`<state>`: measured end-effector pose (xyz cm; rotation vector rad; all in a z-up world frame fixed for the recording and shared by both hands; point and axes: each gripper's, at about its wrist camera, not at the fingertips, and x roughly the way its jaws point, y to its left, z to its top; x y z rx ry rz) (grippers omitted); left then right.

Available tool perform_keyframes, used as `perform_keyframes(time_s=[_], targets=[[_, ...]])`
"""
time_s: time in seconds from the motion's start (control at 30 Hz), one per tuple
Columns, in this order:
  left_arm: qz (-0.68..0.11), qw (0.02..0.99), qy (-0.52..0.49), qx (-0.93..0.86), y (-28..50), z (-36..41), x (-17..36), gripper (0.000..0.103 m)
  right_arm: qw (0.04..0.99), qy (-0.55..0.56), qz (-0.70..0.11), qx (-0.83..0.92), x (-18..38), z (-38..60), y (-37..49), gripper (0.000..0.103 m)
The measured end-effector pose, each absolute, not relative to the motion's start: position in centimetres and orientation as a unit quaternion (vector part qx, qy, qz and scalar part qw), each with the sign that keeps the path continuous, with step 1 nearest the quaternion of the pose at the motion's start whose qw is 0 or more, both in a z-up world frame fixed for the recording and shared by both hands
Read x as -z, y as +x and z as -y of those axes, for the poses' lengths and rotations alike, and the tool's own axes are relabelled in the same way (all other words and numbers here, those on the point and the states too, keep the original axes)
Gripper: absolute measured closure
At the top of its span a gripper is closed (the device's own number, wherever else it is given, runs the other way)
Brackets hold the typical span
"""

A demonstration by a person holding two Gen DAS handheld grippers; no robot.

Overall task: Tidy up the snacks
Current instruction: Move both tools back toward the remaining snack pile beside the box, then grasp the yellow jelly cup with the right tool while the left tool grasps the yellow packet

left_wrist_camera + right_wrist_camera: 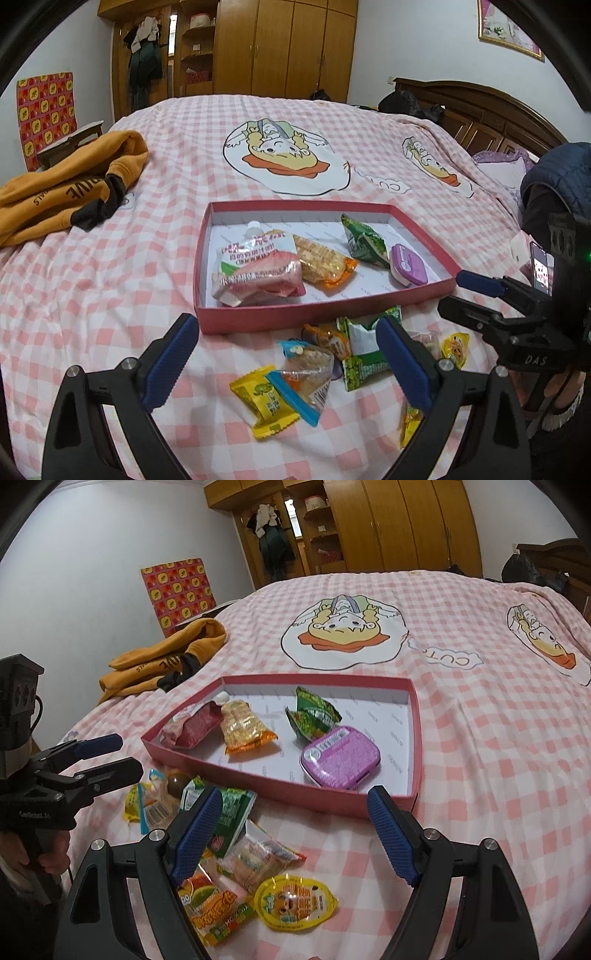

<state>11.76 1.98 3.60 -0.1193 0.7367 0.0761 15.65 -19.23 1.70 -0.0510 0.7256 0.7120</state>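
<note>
While both claws hang spread wide with nothing between their ribbed blue pads, the left gripper point(288, 354) sits at the bottom of its own view over the loose pile and the right gripper point(295, 830) does the same low in its view. The shallow pink cardboard tray with a white lining point(258, 317) lies mid-frame on the pink-and-white checked bed cover point(92, 295), its near wall just beyond the pile, with lots of bare white floor toward its far corners. Inside it, left to right: a soft pink-and-white spout pouch point(255, 269), a crinkly orange-ended clear pack of ridged biscuits point(325, 264), a crumpled green foil packet point(364, 240), and a flat purple tin with rounded corners point(340, 757) close to the near right wall. In front of the tray the loose stuff overlaps: a yellow candy wrapper with serrated ends point(266, 402), a clear blue-edged pack point(306, 373), a green-and-white packet point(360, 354), a glossy orange pack point(218, 912), and a yellow oval jelly cup lid with a cartoon face point(295, 901). The cover is open to the left and right of everything. A rumpled orange hoodie point(66, 184) lies at left; its black lettering is only partly readable. "CUTE" is printed upside down by the cartoon figure point(447, 659).
</note>
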Motion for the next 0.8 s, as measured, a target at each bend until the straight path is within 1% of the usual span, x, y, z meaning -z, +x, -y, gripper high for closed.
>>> perform_keyframes(time_s=[0.23,0.33,0.43,0.5,0.53,0.57,0.6,0.63,0.8], targets=[[-0.372,0.925,-0.065,-0.050,11.5,-2.5,-2.1,0.005,0.870,-0.002,-0.361,-0.335,-0.2,20.3,15.5,0.021],[-0.378,0.921,-0.078,-0.049,11.1,-3.0,-1.4,0.011,0.866,0.014,-0.367,-0.340,0.4,20.9,15.4,0.021],[-0.375,0.921,-0.092,-0.050,10.4,-3.5,-1.1,0.014,0.861,0.025,-0.374,-0.344,1.1,21.4,15.1,0.030],[-0.373,0.921,-0.100,-0.049,9.9,-3.9,-1.0,0.015,0.859,0.031,-0.376,-0.346,1.3,21.7,14.8,0.035],[-0.372,0.921,-0.103,-0.049,9.7,-4.0,-0.9,0.016,0.858,0.032,-0.376,-0.347,1.3,21.8,14.7,0.040],[-0.373,0.920,-0.108,-0.048,9.6,-4.2,-0.8,0.020,0.858,0.032,-0.377,-0.348,1.4,21.8,14.7,0.044],[-0.373,0.920,-0.111,-0.046,9.5,-4.2,-0.8,0.024,0.857,0.029,-0.378,-0.350,1.4,21.7,14.5,0.046],[-0.373,0.920,-0.113,-0.045,9.5,-4.2,-0.7,0.026,0.857,0.026,-0.378,-0.351,1.4,21.6,14.5,0.049],[-0.363,0.920,-0.137,-0.050,8.1,-5.4,-1.1,0.027,0.858,0.024,-0.378,-0.348,1.5,22.0,14.0,0.051]])
